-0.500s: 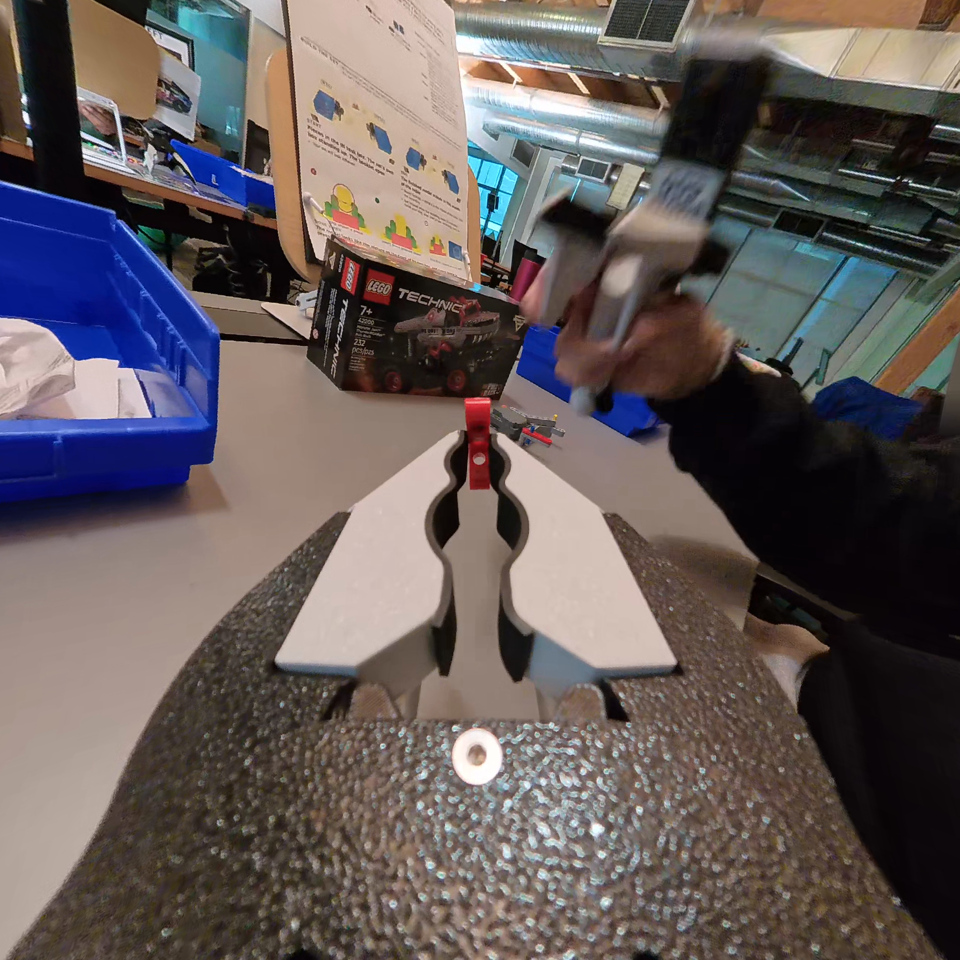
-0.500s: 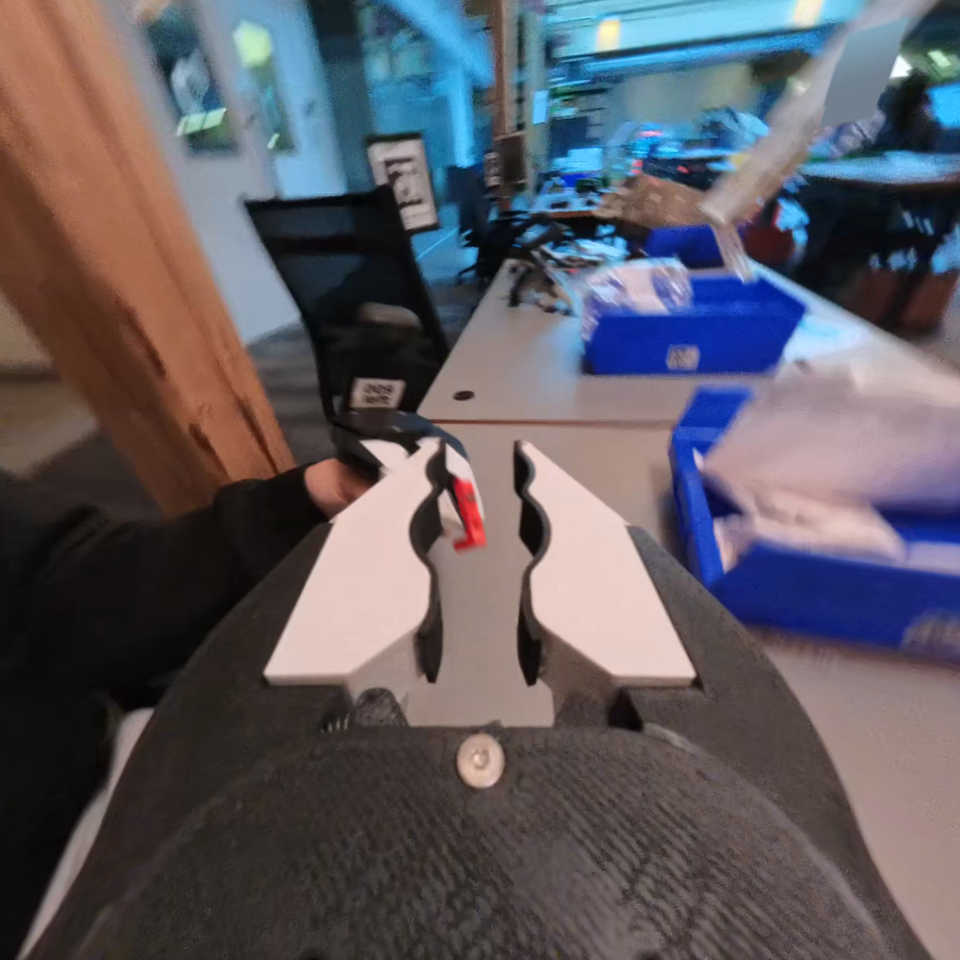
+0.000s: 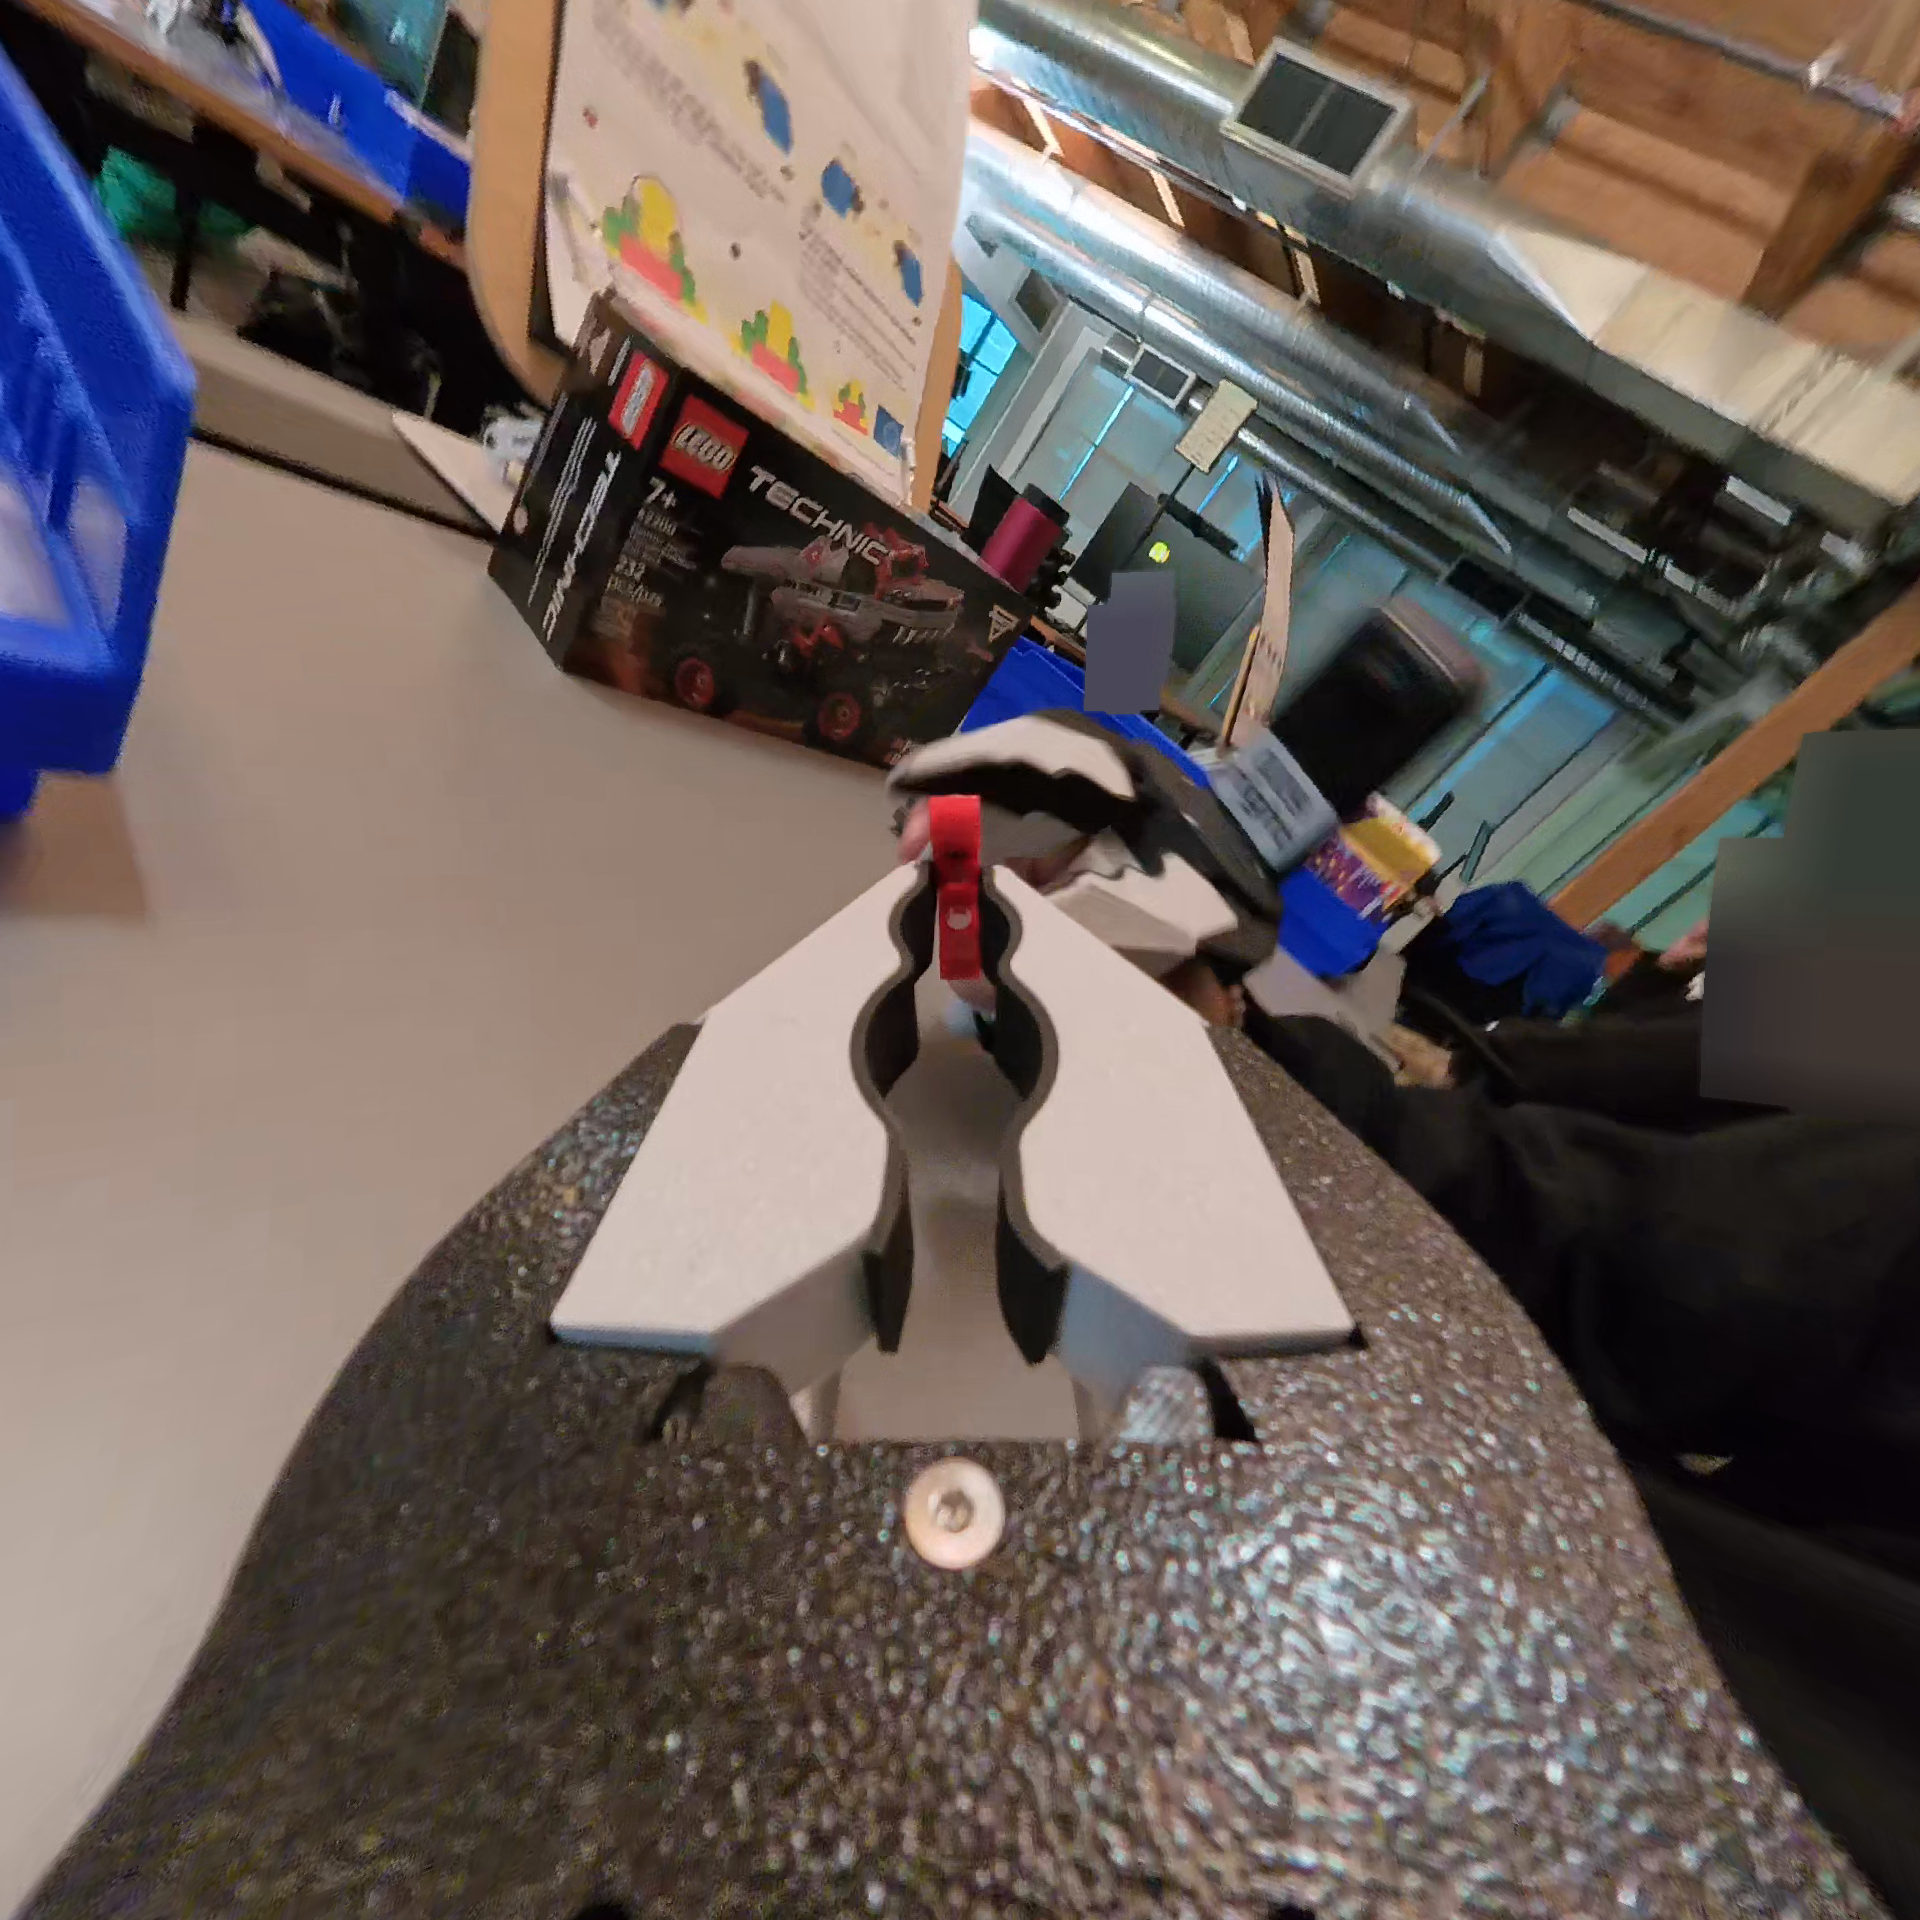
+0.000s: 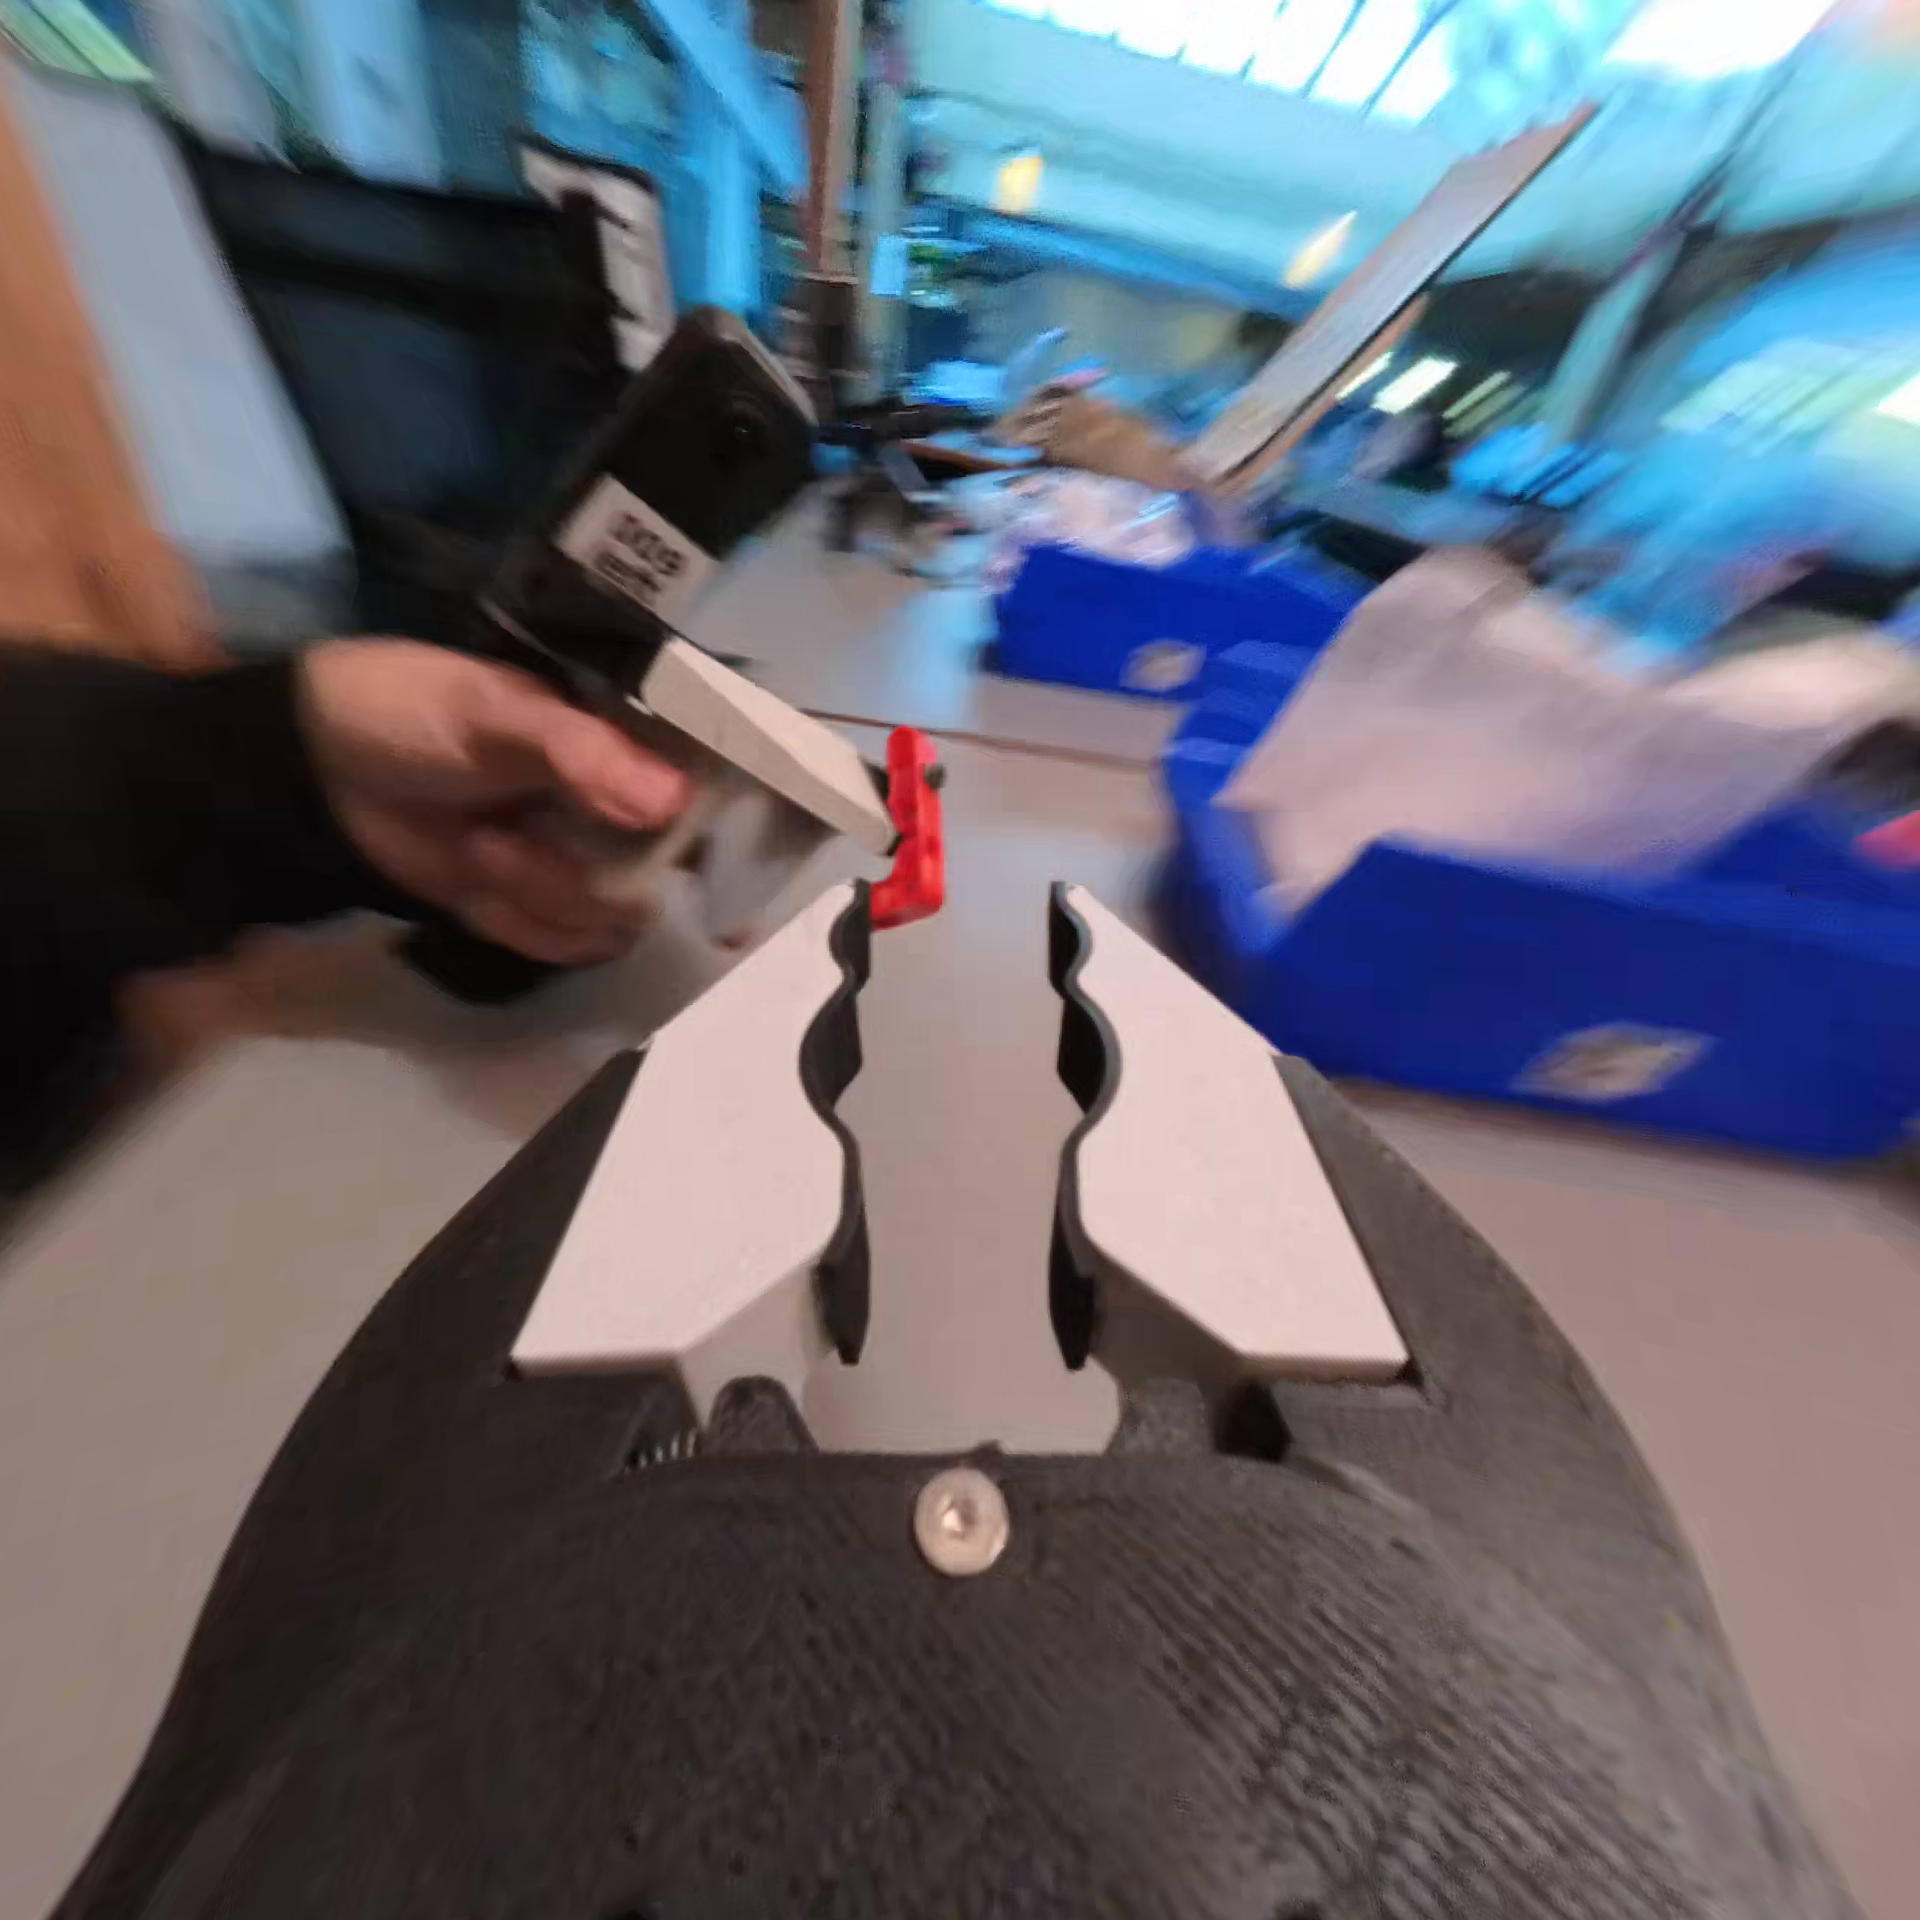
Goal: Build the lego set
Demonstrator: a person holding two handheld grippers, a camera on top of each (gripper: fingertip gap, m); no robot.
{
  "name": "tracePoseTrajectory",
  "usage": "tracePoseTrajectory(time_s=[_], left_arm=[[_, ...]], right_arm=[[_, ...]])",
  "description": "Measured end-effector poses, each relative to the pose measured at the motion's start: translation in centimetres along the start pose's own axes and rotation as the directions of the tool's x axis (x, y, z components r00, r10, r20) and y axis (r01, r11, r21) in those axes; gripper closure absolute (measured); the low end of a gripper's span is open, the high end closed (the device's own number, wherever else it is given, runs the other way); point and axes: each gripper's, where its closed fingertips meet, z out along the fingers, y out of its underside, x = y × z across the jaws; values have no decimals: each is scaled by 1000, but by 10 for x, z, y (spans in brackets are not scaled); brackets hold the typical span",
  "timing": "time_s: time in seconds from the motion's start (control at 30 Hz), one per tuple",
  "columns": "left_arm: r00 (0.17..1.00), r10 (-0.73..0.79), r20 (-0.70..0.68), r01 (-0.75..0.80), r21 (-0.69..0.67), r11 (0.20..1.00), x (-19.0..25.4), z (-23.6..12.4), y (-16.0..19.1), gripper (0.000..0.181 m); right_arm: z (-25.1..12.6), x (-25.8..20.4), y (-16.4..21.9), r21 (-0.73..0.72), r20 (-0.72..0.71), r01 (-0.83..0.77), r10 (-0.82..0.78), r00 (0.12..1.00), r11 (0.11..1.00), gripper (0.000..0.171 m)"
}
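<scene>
My left gripper is shut on a small red lego piece, which stands upright between the fingertips above the grey table. My right gripper is open and empty. In the right wrist view, the left gripper, held by a hand, holds the red piece just ahead of my right gripper's left fingertip. A small black pin seems to stick out near the piece's top. In the left wrist view, the right gripper is just beyond the red piece, jaws apart.
A black lego box stands on the table's far side with an instruction sheet propped behind it. A blue bin is at the left. In the right wrist view, blue bins with bags stand to the right. A dark sleeve is at the right.
The right gripper has come down from high up to just beyond the left gripper's tip. The left gripper has tilted and still holds the red piece.
</scene>
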Motion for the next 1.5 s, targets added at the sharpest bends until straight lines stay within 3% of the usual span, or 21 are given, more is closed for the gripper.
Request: tracePoseTrajectory(time_s=[0.03,0.07,0.1,0.17,0.23,0.3,0.37,0.47,0.63,0.83,1.0,1.07,1.2,1.27,1.33,1.43,1.5], left_arm=[[999,-50,-2,50,3,999,-1,1,1,176],[995,-100,-12,100,4,995,-1,3,3,176],[989,-146,-29,146,3,989,0,5,5,176],[974,-219,-57,220,9,975,1,9,7,176],[951,-291,-102,294,21,956,3,13,8,176],[918,-359,-169,371,42,928,7,14,6,176],[892,-397,-213,412,27,911,12,15,6,176],[883,-411,-225,423,5,906,14,16,8,176],[936,-339,-93,336,-56,940,2,19,24,177],[978,-209,-4,206,-162,965,-2,25,43,179],[983,-181,-12,172,-248,953,1,32,60,180],[980,-194,-48,176,-249,952,7,33,60,181],[986,-154,-70,133,-238,962,11,34,57,181],[994,-59,-94,34,-245,969,19,35,55,181],[989,135,-64,-147,-249,957,19,35,52,181],[911,412,-2,-394,-301,869,10,35,54,168],[883,467,-39,-445,-386,808,9,33,67,164]], right_arm=[[-5,4,-6,4,-111,228,-226,968,974,134],[-9,1,-10,-23,-172,449,-446,878,893,133],[-8,-9,-7,-69,-146,588,-591,793,806,130],[-4,-21,7,-121,-89,660,-670,737,742,119],[-3,-24,9,-145,-94,736,-750,655,661,122],[-2,-12,16,-260,-101,824,-863,496,504,123],[-2,-5,10,-327,-144,887,-944,296,327,137],[-2,-10,3,-320,-165,898,-951,260,301,147],[-7,-9,18,-347,-93,884,-949,301,314,155],[-19,-10,36,-339,-36,785,-841,539,518,160],[-33,-15,48,-302,-5,720,-757,654,624,159],[-43,-8,47,-314,-54,699,-747,662,642,164],[-55,-12,57,-350,-3,632,-676,737,691,165],[-62,-14,57,-338,-3,603,-642,767,722,164],[-67,-17,57,-319,12,521,-546,837,792,165],[-74,-26,62,-292,75,358,-352,933,887,165],[-79,-27,73,-352,107,316,-297,949,881,165]])
